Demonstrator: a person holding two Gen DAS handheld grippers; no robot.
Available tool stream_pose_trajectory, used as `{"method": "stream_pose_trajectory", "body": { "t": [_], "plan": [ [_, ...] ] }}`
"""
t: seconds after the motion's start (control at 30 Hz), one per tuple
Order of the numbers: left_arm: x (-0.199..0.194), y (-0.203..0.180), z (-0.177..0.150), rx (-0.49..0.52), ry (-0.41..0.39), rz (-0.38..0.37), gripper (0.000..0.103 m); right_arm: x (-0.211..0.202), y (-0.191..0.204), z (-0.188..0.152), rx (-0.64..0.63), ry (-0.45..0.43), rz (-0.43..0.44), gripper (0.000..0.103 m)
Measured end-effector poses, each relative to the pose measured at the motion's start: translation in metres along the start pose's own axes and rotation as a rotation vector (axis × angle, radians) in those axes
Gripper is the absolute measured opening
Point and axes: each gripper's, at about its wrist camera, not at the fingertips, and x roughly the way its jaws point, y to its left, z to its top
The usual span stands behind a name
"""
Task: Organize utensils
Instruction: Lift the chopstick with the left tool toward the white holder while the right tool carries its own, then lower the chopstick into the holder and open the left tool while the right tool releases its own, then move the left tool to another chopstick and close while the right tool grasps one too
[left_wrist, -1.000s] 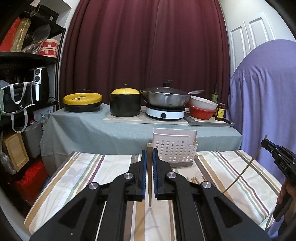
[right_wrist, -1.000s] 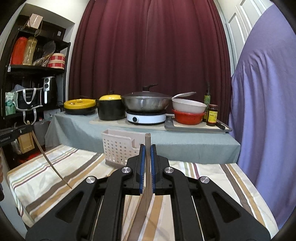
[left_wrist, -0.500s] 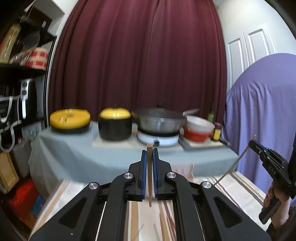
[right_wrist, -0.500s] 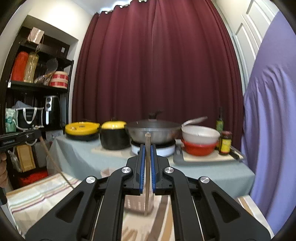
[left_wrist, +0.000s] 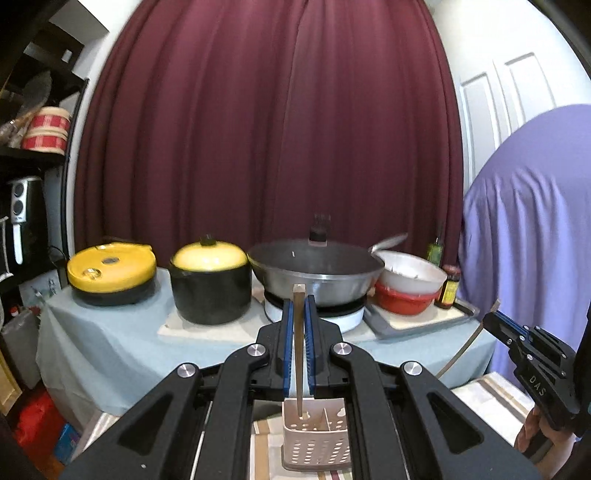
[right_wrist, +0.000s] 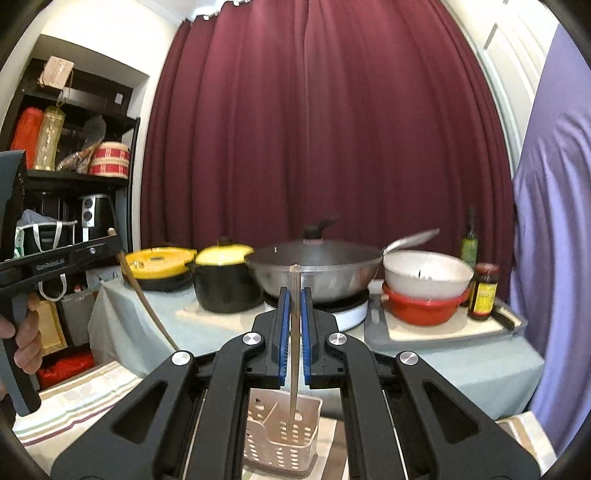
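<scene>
A maroon curtain (left_wrist: 266, 129) hangs behind a counter of pots. Below, on a striped cloth (right_wrist: 74, 395), stands a caddy (left_wrist: 316, 439). The left gripper (left_wrist: 298, 332) and right gripper (right_wrist: 294, 325) each pinch one upright chopstick (left_wrist: 298, 354) (right_wrist: 294, 350) above it.

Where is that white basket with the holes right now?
In both wrist views the basket sits low and central on the striped cloth, directly below the chopstick pinched in each gripper's fingers, in front of the table holding the pots.

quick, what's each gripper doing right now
Left gripper: shut on a chopstick.
Right gripper: shut on another chopstick.
</scene>
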Motion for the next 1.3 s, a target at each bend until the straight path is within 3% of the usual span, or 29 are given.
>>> {"method": "stream_pose_trajectory", "body": {
  "t": [0.37,0.43,0.5,0.73,0.97,1.3],
  "plan": [
    [0.042,-0.003,-0.041,-0.006,0.13,-0.007,0.008,0.039,-0.003,-0.046,0.035,0.14,0.007,0.009],
    [0.042,-0.003,-0.044,-0.006,0.138,-0.002,0.02,0.036,0.0,-0.048,0.025,0.138,-0.011,0.029],
    [0.04,-0.002,-0.045,-0.012,0.135,0.007,0.043,0.028,0.003,-0.046,0.016,0.12,-0.029,0.043],
    [0.007,0.002,-0.049,-0.021,0.107,0.023,0.058,-0.009,0.006,-0.037,-0.017,0.087,-0.08,0.055],
    [-0.037,0.0,-0.077,-0.022,0.128,0.041,0.061,-0.068,0.013,-0.051,-0.035,0.089,-0.119,0.055],
    [-0.087,-0.01,-0.154,0.004,0.223,0.116,0.061,-0.144,0.024,-0.143,0.004,0.251,-0.124,0.053]
  ]
}}
